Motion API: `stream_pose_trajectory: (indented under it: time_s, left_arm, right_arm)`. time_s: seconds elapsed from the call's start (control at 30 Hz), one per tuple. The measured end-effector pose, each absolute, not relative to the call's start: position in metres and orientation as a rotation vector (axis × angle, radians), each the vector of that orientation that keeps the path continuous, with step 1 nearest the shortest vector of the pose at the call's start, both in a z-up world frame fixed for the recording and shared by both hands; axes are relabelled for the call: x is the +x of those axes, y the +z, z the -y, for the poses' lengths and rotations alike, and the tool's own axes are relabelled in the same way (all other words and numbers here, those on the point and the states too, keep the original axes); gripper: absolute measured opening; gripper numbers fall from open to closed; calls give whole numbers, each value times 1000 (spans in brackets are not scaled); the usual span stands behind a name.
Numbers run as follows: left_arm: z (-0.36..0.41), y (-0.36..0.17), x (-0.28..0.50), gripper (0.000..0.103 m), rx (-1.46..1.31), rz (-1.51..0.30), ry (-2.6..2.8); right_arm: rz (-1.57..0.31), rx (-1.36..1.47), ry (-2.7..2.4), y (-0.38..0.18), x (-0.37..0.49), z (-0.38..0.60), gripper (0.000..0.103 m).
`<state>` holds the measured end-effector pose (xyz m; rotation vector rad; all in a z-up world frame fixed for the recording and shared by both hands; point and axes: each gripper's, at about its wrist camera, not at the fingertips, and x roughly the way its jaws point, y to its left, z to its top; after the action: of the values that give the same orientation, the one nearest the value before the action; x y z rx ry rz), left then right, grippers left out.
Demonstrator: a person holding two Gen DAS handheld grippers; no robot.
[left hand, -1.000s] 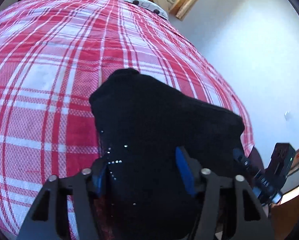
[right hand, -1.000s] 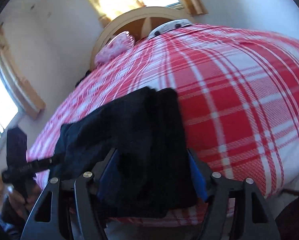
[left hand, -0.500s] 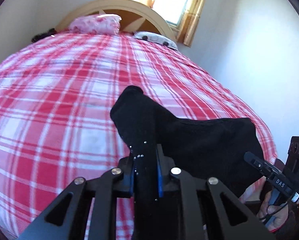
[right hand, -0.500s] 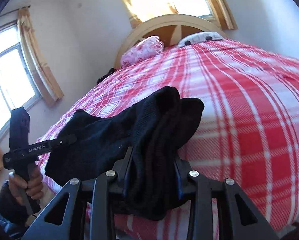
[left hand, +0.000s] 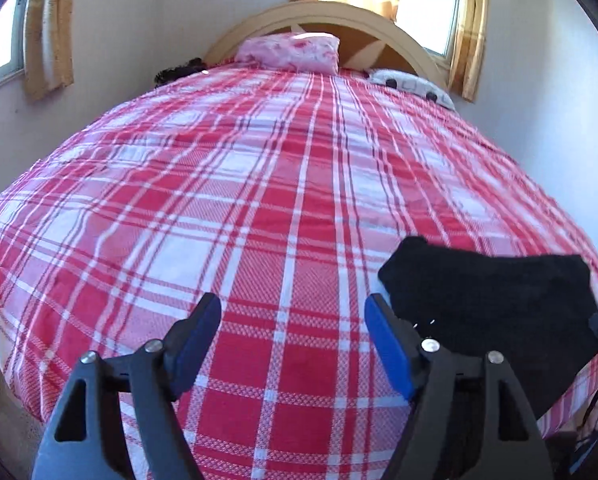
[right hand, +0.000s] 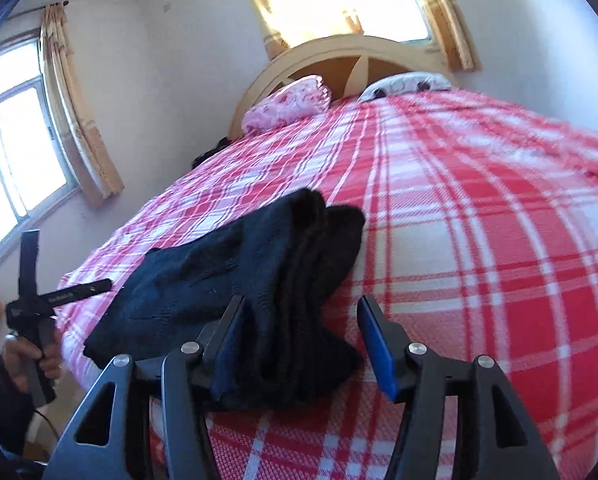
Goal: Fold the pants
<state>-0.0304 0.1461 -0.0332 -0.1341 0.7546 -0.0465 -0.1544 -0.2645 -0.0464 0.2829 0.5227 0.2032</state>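
The black pants (left hand: 495,300) lie bunched on the red and white plaid bed (left hand: 259,200) near its foot edge. In the left wrist view my left gripper (left hand: 293,332) is open and empty, to the left of the pants. In the right wrist view the pants (right hand: 235,276) lie in a folded heap. My right gripper (right hand: 299,332) is open, with the near end of the heap lying between its blue pads (right hand: 375,340). The left gripper (right hand: 59,294) shows at the far left, held off the bed's edge.
A pink pillow (left hand: 289,52) and a white spotted pillow (left hand: 411,84) lie against the wooden headboard (left hand: 319,20). Curtained windows (right hand: 31,128) are on the left wall and behind the bed. A dark item (left hand: 179,72) lies by the pink pillow.
Both grippers were shut on the pants half a second ago and have opened. The left gripper has let go and swung left, away from the pants. The pants now rest on the bed.
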Motion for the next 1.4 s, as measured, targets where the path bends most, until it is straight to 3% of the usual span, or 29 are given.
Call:
stream_pose_trajectory:
  time_s: [0.17,0.3,0.47,0.7,0.77,0.97,1.17,1.4]
  left_arm:
    - [-106,-23,-45,76,-38,-732,-125]
    - [-74,-43,-62,76,65,-785,-188]
    - [-83,-66,-73,77,54,-822,-177]
    - [-85,-68,-77,88,48,-823,-164]
    - [-86,-69,-76,89,35,-824,-159]
    - [-99,-55,-68,89,-58,-871,-211]
    - [-116,-40,-37,92,-246,-840,-263]
    - [-91,-59,0,93,-230,-899,-264]
  right_arm:
    - [-401,117,124,-14,-170,235,58]
    - [-418,150,159,-3,-148,234,58]
    - [-481,190,290,-10,-127,233,58]
    - [-671,290,222,-39,-71,262,56]
    - [-658,406,257,-41,-69,279,53]
    - [-492,405,216,-2,-101,299,55]
    - [-566,542,313,-31,-115,308,56]
    - [-594,599,295,-66,-126,287,60]
